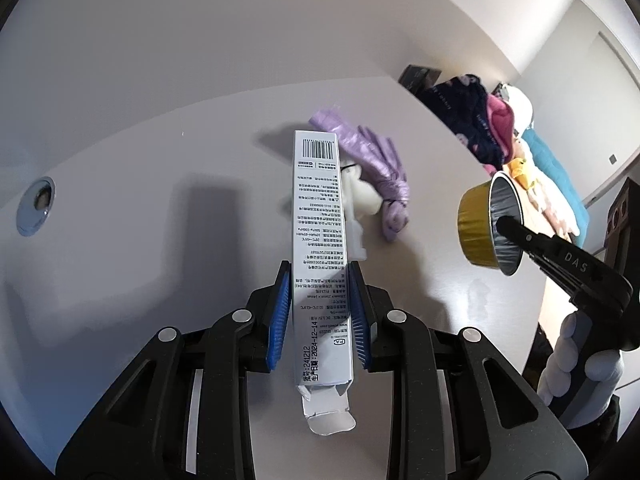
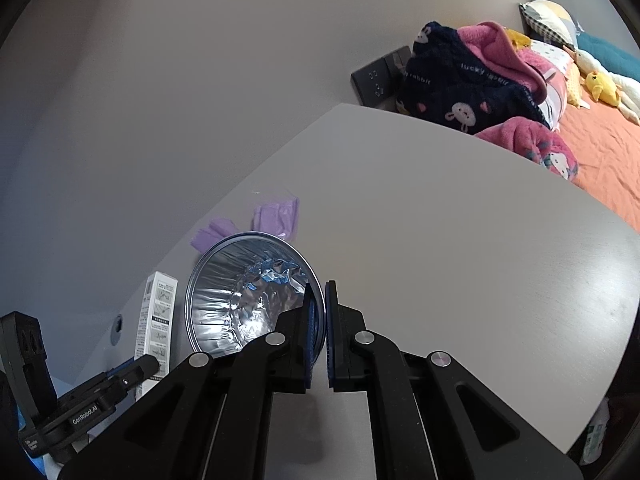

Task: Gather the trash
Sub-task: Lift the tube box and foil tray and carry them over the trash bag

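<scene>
My left gripper (image 1: 319, 276) is shut on a long white printed carton (image 1: 318, 240) with an open torn flap at its near end, held above the grey table (image 1: 160, 200). My right gripper (image 2: 319, 292) is shut on the rim of a gold foil cup (image 2: 248, 300) with a silver inside; the cup also shows in the left wrist view (image 1: 486, 226) at the right, held in the air. The carton also shows in the right wrist view (image 2: 156, 320). A crumpled purple bag (image 1: 380, 168) and a small white plastic piece (image 1: 360, 200) lie on the table behind the carton.
A round cable hole (image 1: 35, 206) sits in the table at the left. Past the table's right edge is a bed (image 2: 600, 152) with dark and pink blankets (image 2: 472, 80) and plush toys. A wall socket (image 2: 372, 80) is behind the table.
</scene>
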Motion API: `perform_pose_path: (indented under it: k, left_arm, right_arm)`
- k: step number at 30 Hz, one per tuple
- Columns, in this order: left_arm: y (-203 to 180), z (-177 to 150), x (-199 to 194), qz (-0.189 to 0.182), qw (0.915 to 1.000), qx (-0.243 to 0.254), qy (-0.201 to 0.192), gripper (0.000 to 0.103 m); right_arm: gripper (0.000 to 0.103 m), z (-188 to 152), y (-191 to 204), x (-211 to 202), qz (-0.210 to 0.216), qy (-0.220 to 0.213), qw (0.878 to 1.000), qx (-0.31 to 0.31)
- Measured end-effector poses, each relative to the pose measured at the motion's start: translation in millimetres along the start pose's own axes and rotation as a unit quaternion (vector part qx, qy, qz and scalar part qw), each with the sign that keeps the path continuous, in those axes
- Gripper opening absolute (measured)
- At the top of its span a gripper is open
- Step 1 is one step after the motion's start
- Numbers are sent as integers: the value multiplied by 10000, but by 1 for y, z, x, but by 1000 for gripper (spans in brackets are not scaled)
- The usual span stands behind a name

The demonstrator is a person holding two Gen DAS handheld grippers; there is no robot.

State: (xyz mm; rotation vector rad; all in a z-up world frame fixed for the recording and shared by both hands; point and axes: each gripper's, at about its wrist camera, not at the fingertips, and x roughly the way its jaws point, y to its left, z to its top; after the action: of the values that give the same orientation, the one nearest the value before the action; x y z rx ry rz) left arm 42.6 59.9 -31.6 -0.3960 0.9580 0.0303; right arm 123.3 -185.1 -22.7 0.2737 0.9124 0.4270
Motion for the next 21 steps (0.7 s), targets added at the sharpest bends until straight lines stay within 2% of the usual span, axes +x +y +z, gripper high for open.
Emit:
perform_pose_path:
  k: [8,21]
  left_arm:
    - [-31,-4,-18,-247,9991,295,-159,27]
    - [-88,-22,-34,-683,9945,765,-230,27]
  right_arm:
    - [6,-10,-3,-44,31,-232,9997,-10]
    - [6,-34,-24,-111,-162,-563,9983,60]
